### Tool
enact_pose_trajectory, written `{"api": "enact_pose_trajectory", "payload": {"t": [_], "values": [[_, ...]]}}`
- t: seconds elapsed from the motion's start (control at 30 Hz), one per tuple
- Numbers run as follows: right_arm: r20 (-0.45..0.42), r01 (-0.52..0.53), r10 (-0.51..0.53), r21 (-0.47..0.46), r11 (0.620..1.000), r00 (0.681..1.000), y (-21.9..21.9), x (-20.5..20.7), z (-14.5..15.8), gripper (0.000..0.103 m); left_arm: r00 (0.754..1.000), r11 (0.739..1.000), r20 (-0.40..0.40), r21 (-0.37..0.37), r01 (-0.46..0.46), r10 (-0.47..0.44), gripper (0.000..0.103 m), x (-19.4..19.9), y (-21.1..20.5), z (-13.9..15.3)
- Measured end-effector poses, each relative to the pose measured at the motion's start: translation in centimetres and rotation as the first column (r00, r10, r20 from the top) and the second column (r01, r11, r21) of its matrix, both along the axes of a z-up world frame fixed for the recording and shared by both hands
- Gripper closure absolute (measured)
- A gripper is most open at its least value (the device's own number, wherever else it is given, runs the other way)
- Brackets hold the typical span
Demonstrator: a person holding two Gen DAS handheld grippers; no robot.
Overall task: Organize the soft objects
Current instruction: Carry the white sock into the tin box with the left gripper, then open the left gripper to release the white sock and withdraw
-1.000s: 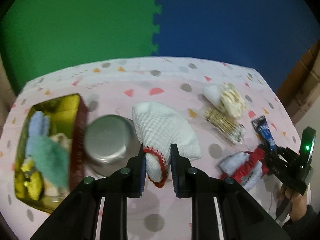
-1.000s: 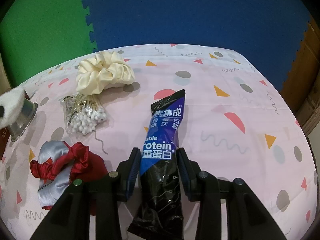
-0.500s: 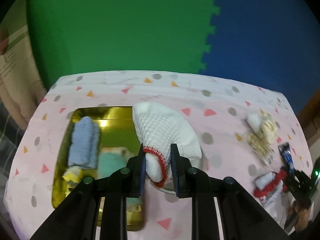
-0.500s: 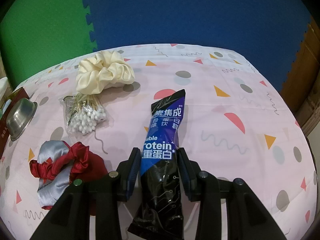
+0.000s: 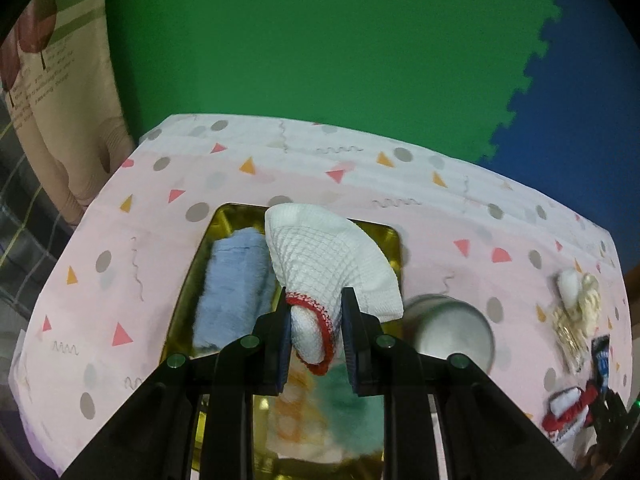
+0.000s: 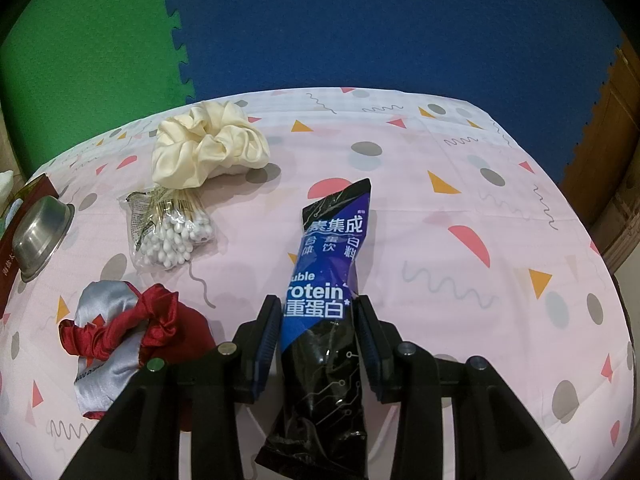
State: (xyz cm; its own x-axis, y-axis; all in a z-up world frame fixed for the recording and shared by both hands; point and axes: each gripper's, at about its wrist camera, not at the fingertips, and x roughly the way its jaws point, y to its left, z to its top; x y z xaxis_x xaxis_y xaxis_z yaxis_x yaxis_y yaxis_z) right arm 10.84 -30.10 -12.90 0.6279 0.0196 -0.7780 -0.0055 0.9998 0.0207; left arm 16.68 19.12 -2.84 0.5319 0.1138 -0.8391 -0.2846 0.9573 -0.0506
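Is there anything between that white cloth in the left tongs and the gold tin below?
Nothing visible blocks it. The white cloth hangs above the gold tin, which already holds a blue towel and other soft things.

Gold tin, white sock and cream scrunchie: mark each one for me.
gold tin [image 5: 390, 236], left wrist view, far right rim
white sock [image 5: 328, 256], left wrist view, middle of the knitted body
cream scrunchie [image 6: 208, 144], right wrist view, centre of the gathered folds

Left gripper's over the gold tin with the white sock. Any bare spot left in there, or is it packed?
Bare gold floor shows only at the far end of the tin, beyond the blue towel and under the white sock in the left gripper. The near end is crowded with teal and orange-white soft items.
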Motion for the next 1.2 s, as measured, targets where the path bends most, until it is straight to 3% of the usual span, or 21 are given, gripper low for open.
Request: {"api": "enact_pose_trajectory", "payload": {"t": [0.57, 0.73, 0.87, 0.97, 1.1, 1.2], "values": [[0.0, 0.0, 0.0, -0.001, 1.0, 1.0, 0.0, 0.0, 0.0, 0.064, 0.993, 1.0, -0.119, 0.02, -0.019, 0.022, 0.082, 2.7, 1.7, -5.0], [0.0, 0.0, 0.0, -0.002, 1.0, 1.0, 0.0, 0.0, 0.0, 0.064, 0.992, 0.999, -0.129, 0.033, -0.003, 0.008, 0.076, 3.0, 1.6, -5.1], [0.0, 0.0, 0.0, -0.002, 1.0, 1.0, 0.1, 0.0, 0.0, 0.064, 0.992, 0.999, -0.122, 0.032, 0.001, 0.002, 0.063, 2.8, 1.7, -5.0], [0.0, 0.0, 0.0, -0.002, 1.0, 1.0, 0.1, 0.0, 0.0, 0.064, 0.995, 0.999, -0.1, 0.038, 0.003, 0.001, 0.053, 2.3, 1.7, -4.5], [-0.001, -0.001, 0.001, -0.002, 1.0, 1.0, 0.1, 0.0, 0.0, 0.064, 0.998, 0.999, -0.068, 0.037, 0.002, 0.001, 0.049, 0.9, 1.6, -3.3], [-0.001, -0.001, 0.001, -0.002, 1.0, 1.0, 0.0, 0.0, 0.0, 0.063, 0.999, 0.997, -0.034, 0.076, -0.006, 0.008, 0.045, -0.7, 0.9, -2.2]]}}
